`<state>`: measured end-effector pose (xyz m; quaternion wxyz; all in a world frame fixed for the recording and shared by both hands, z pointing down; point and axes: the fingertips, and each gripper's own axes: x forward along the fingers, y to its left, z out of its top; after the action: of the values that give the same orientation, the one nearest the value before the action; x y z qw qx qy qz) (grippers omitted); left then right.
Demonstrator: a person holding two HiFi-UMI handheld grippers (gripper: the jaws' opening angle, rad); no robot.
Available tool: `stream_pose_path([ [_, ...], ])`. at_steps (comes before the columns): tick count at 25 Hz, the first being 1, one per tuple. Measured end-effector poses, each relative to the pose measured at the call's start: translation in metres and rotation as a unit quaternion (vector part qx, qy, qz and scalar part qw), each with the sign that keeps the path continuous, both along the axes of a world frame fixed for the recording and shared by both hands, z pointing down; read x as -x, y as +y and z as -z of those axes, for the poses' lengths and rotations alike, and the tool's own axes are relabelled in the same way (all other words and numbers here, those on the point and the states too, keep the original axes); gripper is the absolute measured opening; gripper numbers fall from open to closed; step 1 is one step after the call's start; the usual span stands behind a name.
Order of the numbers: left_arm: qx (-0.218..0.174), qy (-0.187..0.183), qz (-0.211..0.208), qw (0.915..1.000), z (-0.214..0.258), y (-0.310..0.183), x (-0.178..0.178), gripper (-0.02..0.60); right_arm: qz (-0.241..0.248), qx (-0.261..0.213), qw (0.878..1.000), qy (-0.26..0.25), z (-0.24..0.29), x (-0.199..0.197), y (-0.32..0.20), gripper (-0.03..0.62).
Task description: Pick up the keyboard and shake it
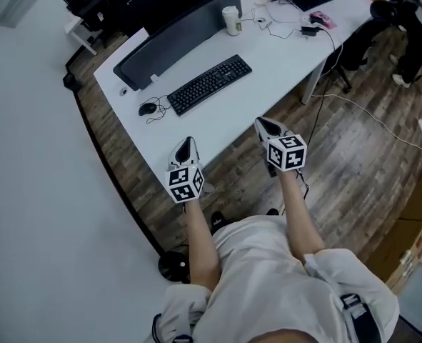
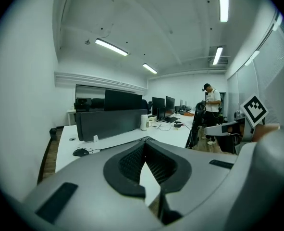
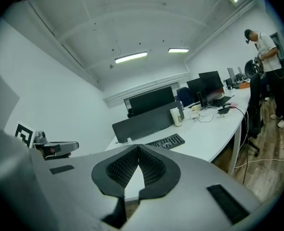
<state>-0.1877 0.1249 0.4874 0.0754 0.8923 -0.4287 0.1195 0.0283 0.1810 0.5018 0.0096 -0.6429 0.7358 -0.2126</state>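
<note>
We have not started: the keyboard (image 1: 209, 84) lies flat on the white desk (image 1: 282, 56), ahead of both grippers and well apart from them. Our left gripper (image 1: 188, 143) and right gripper (image 1: 266, 127) hover closed tight and empty. Grasping, lifting and shaking are all left.
</note>
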Motion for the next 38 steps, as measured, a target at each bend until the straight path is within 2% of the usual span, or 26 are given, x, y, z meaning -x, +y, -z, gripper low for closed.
stream_pose_path([
  [7, 0.031, -0.007, 0.040, 0.9987, -0.029, 0.034, -0.023, 0.015, 0.008, 0.022, 0.999, -0.025, -0.021, -0.059, 0.035, 0.040],
  [11, 0.043, -0.005, 0.053, 0.9977, -0.041, 0.040, -0.028, 0.015, 0.006, 0.040, 0.999, -0.028, -0.040, -0.077, 0.044, 0.040],
  [15, 0.038, 0.024, 0.088, 0.9951, -0.043, 0.032, -0.026, 0.015, 0.030, 0.049, 0.998, -0.029, -0.049, -0.082, 0.040, 0.040],
  [18, 0.046, 0.036, 0.090, 0.9943, -0.050, 0.018, -0.035, 0.015, 0.050, 0.041, 0.997, -0.039, -0.048, -0.091, 0.030, 0.040],
  [21, 0.047, 0.042, 0.077, 0.9951, -0.054, -0.007, -0.048, 0.015, 0.052, 0.040, 0.996, -0.052, -0.052, -0.104, 0.013, 0.040],
  [24, 0.053, 0.072, 0.065, 0.9939, -0.053, -0.048, -0.062, 0.017, 0.062, 0.058, 0.995, -0.046, -0.058, -0.116, -0.019, 0.040],
  [29, 0.054, 0.091, 0.076, 0.9915, -0.050, -0.115, -0.083, 0.015, 0.066, 0.066, 0.994, -0.058, -0.052, -0.145, -0.081, 0.040],
  [34, 0.051, 0.100, 0.095, 0.9890, -0.039, -0.185, -0.080, 0.015, 0.064, 0.063, 0.994, -0.061, -0.041, -0.156, -0.153, 0.040],
  [38, 0.059, 0.102, 0.090, 0.9889, -0.043, -0.229, -0.078, 0.015, 0.073, 0.062, 0.993, -0.062, -0.045, -0.151, -0.208, 0.040],
])
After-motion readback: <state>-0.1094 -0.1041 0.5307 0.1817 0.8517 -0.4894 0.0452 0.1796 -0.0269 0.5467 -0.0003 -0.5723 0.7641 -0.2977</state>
